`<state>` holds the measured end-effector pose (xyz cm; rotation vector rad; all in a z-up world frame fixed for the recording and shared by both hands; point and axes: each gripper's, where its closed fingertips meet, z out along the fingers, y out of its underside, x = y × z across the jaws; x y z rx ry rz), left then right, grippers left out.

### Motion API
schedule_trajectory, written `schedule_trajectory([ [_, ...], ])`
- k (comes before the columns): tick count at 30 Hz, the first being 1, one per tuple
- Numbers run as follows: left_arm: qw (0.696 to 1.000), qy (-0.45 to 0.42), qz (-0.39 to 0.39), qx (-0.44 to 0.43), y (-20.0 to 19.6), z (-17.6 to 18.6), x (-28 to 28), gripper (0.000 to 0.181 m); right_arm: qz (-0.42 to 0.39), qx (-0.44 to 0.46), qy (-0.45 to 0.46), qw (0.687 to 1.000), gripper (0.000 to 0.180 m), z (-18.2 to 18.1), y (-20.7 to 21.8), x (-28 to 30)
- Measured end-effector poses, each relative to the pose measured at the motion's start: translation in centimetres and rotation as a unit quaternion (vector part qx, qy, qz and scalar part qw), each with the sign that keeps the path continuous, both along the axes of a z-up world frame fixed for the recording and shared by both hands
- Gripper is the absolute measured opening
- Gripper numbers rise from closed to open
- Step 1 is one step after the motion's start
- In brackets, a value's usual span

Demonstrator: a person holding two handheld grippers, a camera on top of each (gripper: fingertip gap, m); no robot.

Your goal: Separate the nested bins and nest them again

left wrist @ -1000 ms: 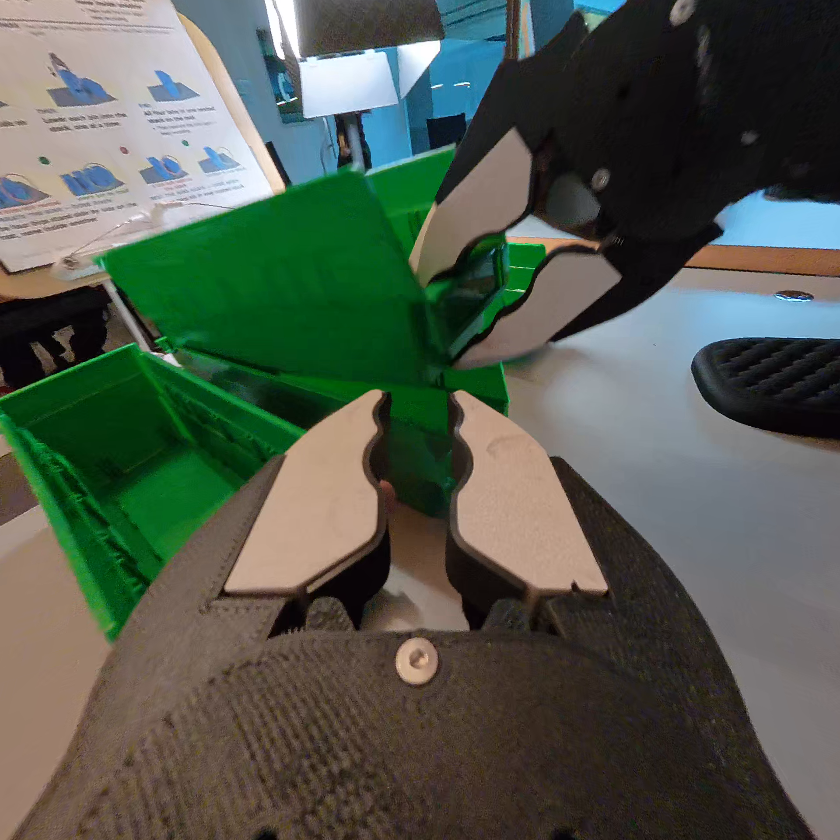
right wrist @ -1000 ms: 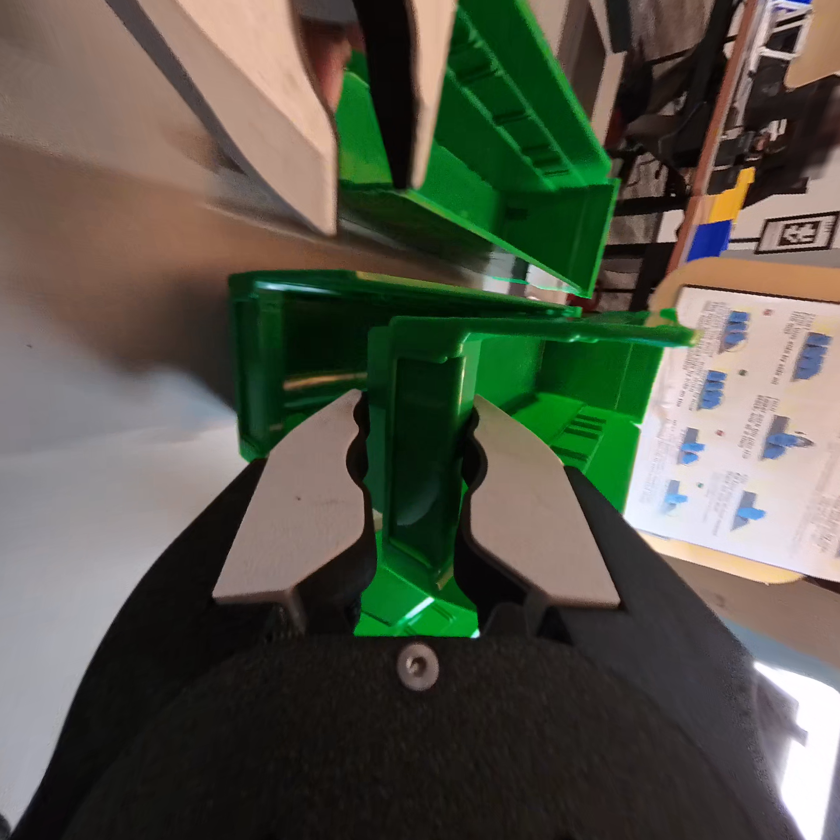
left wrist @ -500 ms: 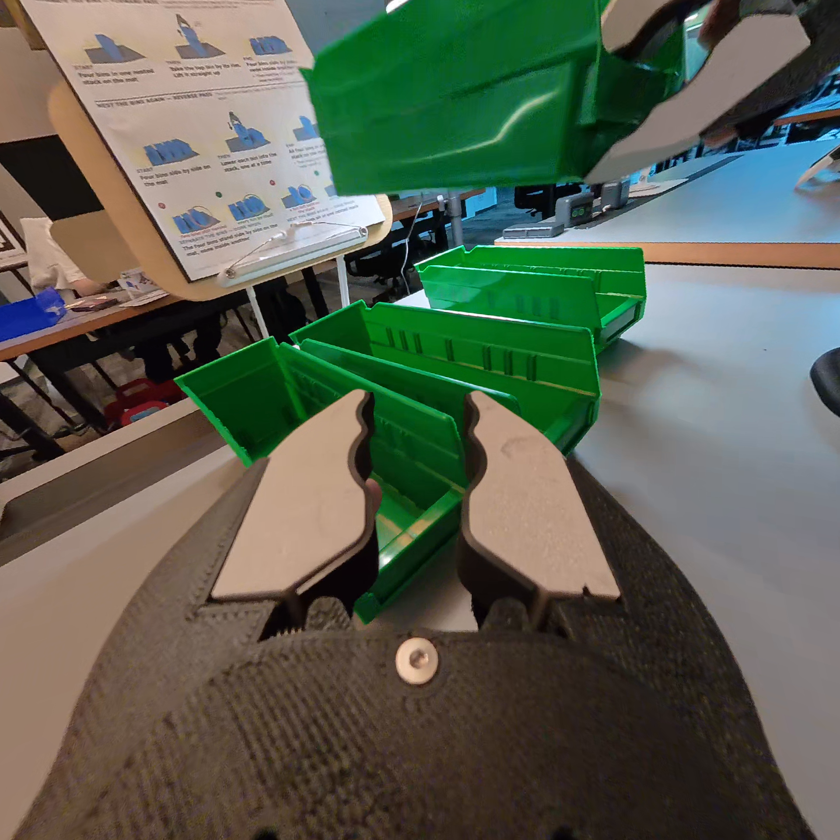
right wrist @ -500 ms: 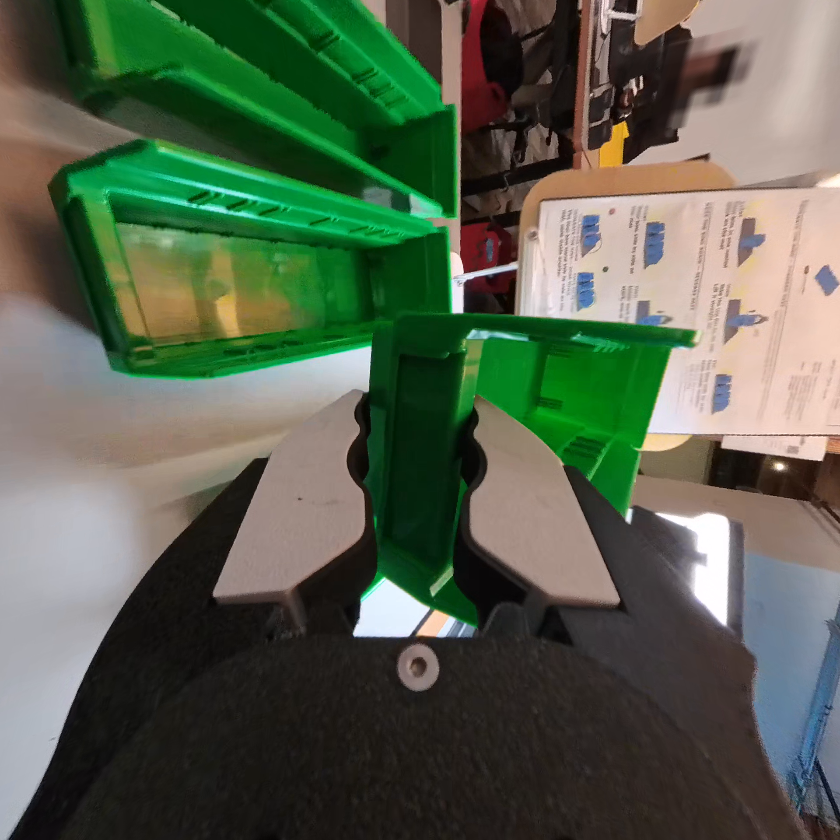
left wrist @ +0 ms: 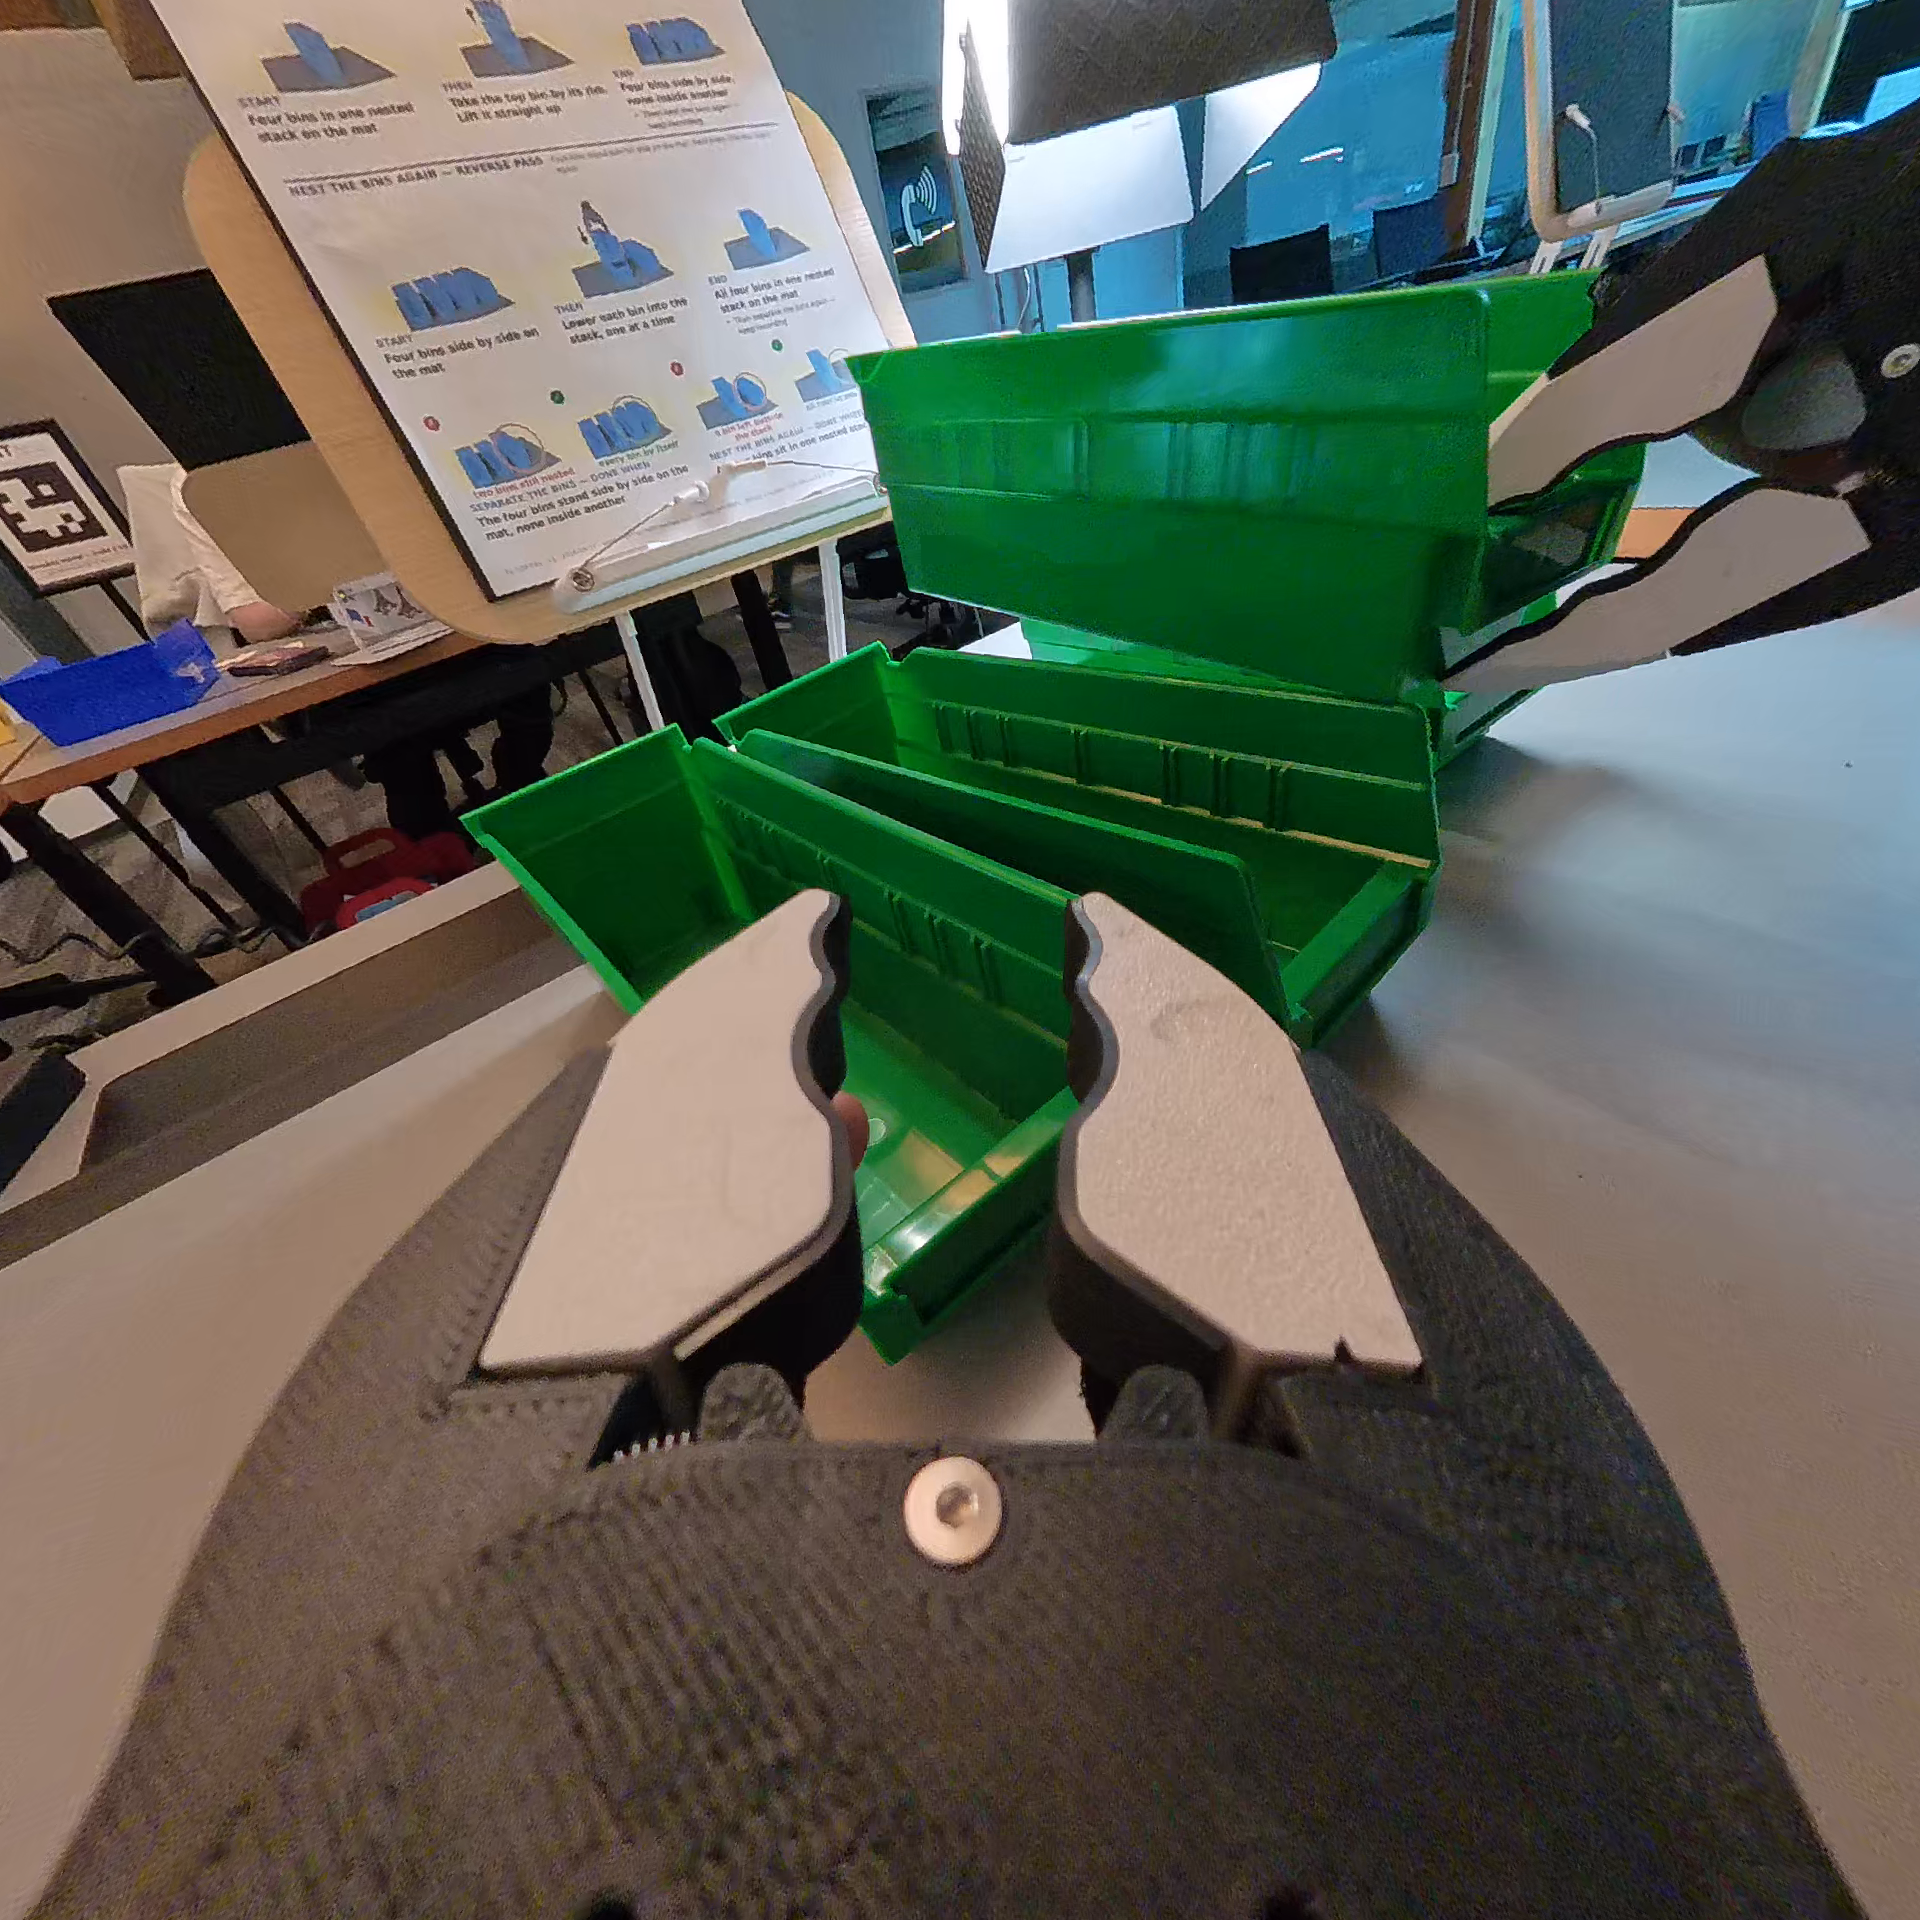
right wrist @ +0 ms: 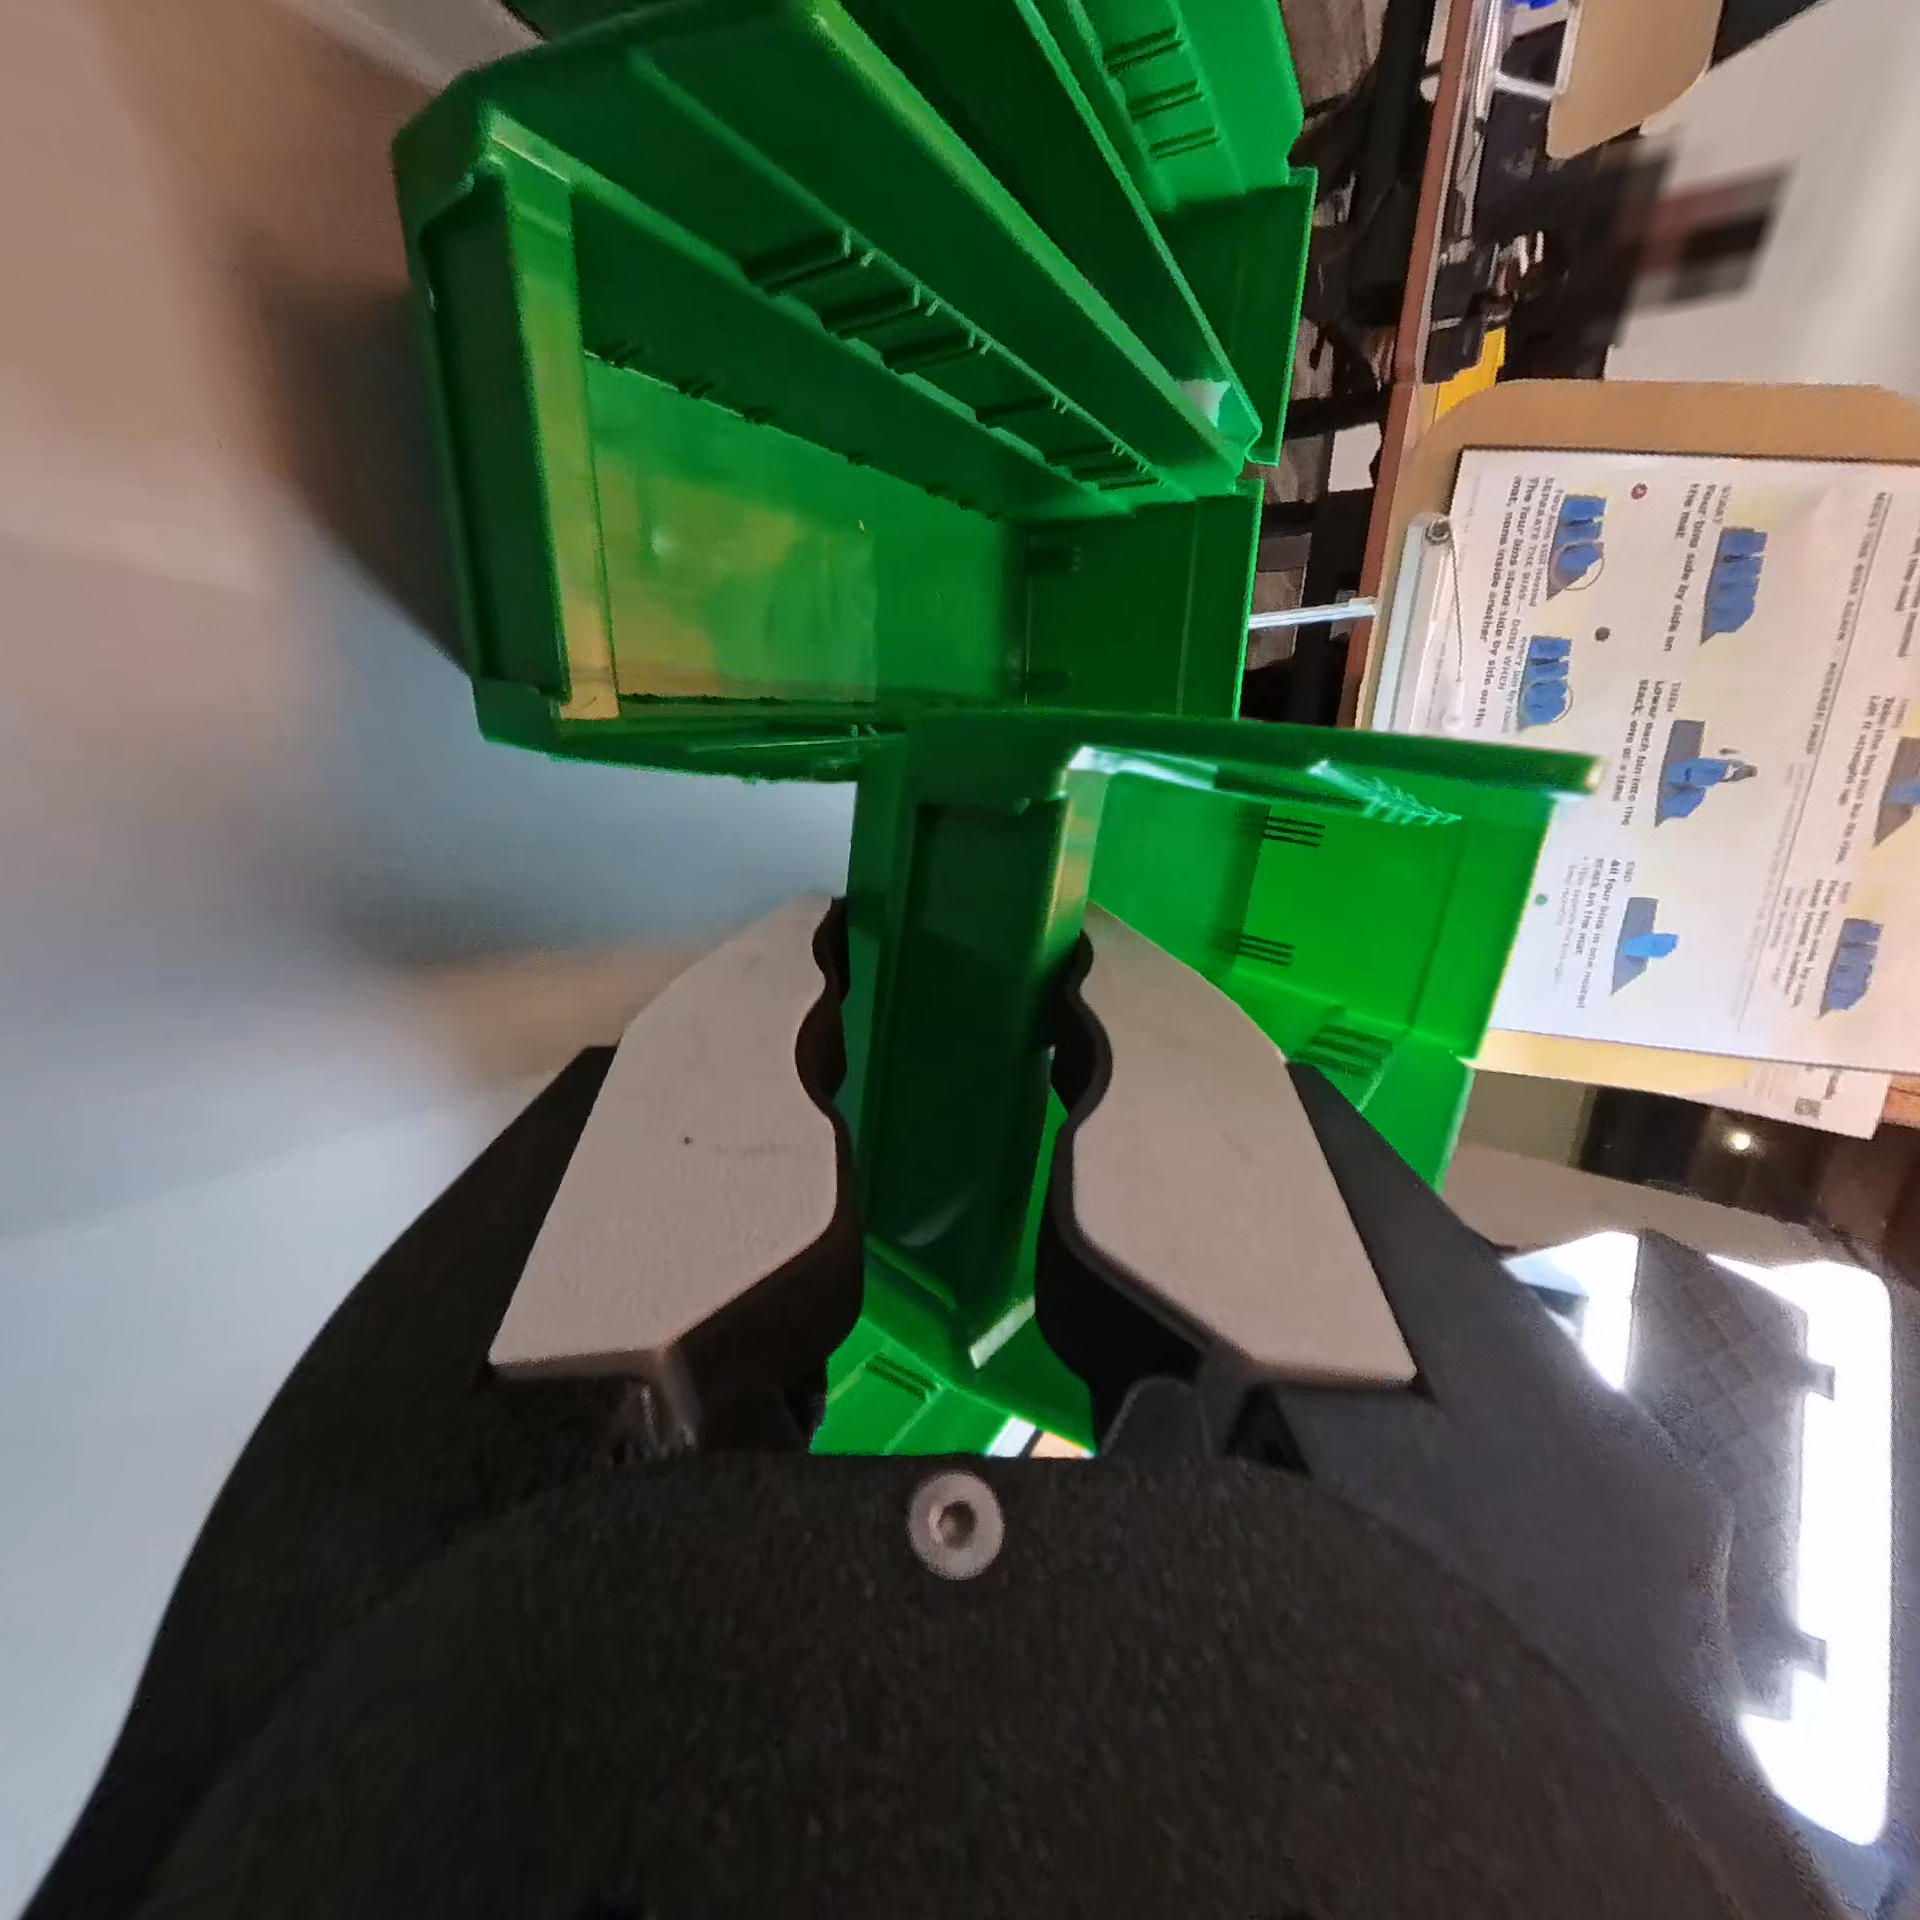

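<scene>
Two green bins sit side by side on the grey table. The right gripper, rolled sideways, clamps the end wall of a lifted bin above them. The left gripper hovers low, parted, empty.

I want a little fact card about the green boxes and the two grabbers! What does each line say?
held bin: green bin in the air, tilted, above the others
right gripper: fingers shut on the held bin's end wall
left gripper: open, holding nothing
bins on table: two side by side, a third partly hidden behind the held bin
table: grey
background: instruction poster on a stand
</scene>
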<state>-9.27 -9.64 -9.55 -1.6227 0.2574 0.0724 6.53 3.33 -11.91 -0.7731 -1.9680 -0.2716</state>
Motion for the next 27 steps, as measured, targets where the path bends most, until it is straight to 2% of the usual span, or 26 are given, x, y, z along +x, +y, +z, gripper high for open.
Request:
schedule_trajectory([
  [6, 1.0, -0.001, 0.003, 0.001, -0.2, 0.0, -0.2, 0.039, 0.014, -0.036, -0.051, 0.998, 0.037, -1.1, 0.4, 1.6],
  [13, 1.0, -0.005, 0.005, 0.001, -0.2, 0.0, -0.5, 0.039, -0.014, -0.005, -0.081, 0.997, 0.038, -7.0, 0.6, 1.1],
  [18, 1.0, -0.004, 0.011, -0.001, -0.2, -0.1, -0.8, 0.039, -0.057, 0.004, -0.079, 0.995, 0.037, -9.6, 2.0, 0.1],
  [27, 0.999, 0.017, 0.035, -0.002, -0.2, -0.2, -2.2, 0.039, -0.139, -0.042, -0.063, 0.987, 0.035, -10.2, 3.7, -0.8],
])
